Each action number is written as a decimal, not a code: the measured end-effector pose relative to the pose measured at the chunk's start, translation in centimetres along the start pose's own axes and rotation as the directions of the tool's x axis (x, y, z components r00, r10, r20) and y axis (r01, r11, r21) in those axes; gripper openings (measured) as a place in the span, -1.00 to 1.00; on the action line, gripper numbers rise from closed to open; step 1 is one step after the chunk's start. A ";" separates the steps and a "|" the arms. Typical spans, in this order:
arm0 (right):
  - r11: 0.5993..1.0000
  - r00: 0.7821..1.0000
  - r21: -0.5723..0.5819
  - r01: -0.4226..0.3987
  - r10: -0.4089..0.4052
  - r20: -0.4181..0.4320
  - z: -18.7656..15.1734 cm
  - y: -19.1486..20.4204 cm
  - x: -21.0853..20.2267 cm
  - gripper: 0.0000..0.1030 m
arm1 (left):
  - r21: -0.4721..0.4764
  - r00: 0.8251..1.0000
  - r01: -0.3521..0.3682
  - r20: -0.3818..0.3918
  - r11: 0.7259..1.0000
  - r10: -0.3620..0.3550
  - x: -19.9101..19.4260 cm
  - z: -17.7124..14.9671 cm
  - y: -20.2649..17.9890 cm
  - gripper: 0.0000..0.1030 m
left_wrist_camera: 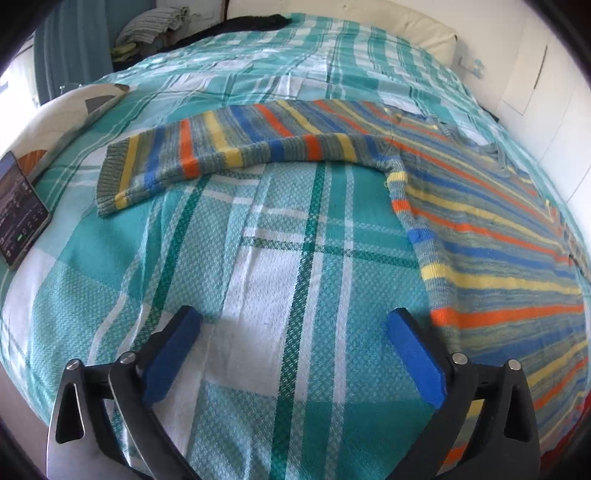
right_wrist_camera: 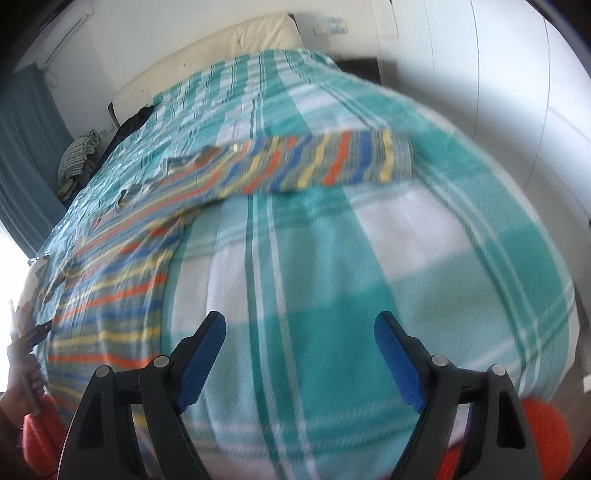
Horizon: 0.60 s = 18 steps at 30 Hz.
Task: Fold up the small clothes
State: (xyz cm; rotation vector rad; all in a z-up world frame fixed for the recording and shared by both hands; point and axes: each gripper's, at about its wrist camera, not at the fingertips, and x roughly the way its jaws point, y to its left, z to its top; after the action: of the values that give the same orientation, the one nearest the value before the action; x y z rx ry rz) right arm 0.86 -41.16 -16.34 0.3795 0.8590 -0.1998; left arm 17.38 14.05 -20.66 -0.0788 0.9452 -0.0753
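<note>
A small striped knit sweater (left_wrist_camera: 480, 221) in blue, orange, yellow and grey lies flat on the teal plaid bedspread (left_wrist_camera: 258, 277). Its left sleeve (left_wrist_camera: 207, 155) stretches out to the left, cuff at the far end. My left gripper (left_wrist_camera: 293, 325) hovers open over bare bedspread, just left of the sweater's lower hem, nothing between its blue pads. In the blurred right wrist view the sweater (right_wrist_camera: 122, 277) lies to the left, its other sleeve (right_wrist_camera: 332, 162) reaching right. My right gripper (right_wrist_camera: 299, 328) is open above plain bedspread (right_wrist_camera: 332, 277), holding nothing.
A tablet (left_wrist_camera: 22, 210) with a lit screen leans against a patterned cushion (left_wrist_camera: 74, 110) at the left bed edge. Folded clothes (left_wrist_camera: 155, 26) and a dark garment (left_wrist_camera: 240, 27) lie at the far end by the cream headboard (left_wrist_camera: 406, 26). A hand in an orange sleeve (right_wrist_camera: 33, 417) shows lower left.
</note>
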 end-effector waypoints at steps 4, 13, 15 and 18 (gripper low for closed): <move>0.999 0.996 -0.015 0.044 -0.043 0.073 2.2 0.1 2.2 0.60 | 0.000 0.999 -0.008 0.053 1.000 0.008 0.1 -0.6 -0.1 0.99; 0.994 0.992 -0.061 0.090 -0.084 0.098 0.8 -0.7 6.7 0.87 | 0.011 0.998 -0.013 0.058 1.000 0.013 0.2 -0.7 -0.2 0.99; 0.997 0.993 -0.049 0.066 -0.061 0.100 0.8 -1.0 6.6 0.88 | 0.010 0.998 -0.019 0.062 1.000 0.018 0.2 -0.8 -0.3 0.99; 0.996 0.992 -0.055 0.076 -0.070 0.103 0.6 -1.0 6.5 0.88 | 0.014 0.998 -0.026 0.064 1.000 0.025 0.2 -0.8 -0.5 0.99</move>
State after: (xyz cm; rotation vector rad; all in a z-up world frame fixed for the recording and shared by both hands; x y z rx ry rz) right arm 5.14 -42.41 -21.22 0.2804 0.7784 -0.2588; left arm 16.81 13.50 -21.28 -0.0549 0.8816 -0.0556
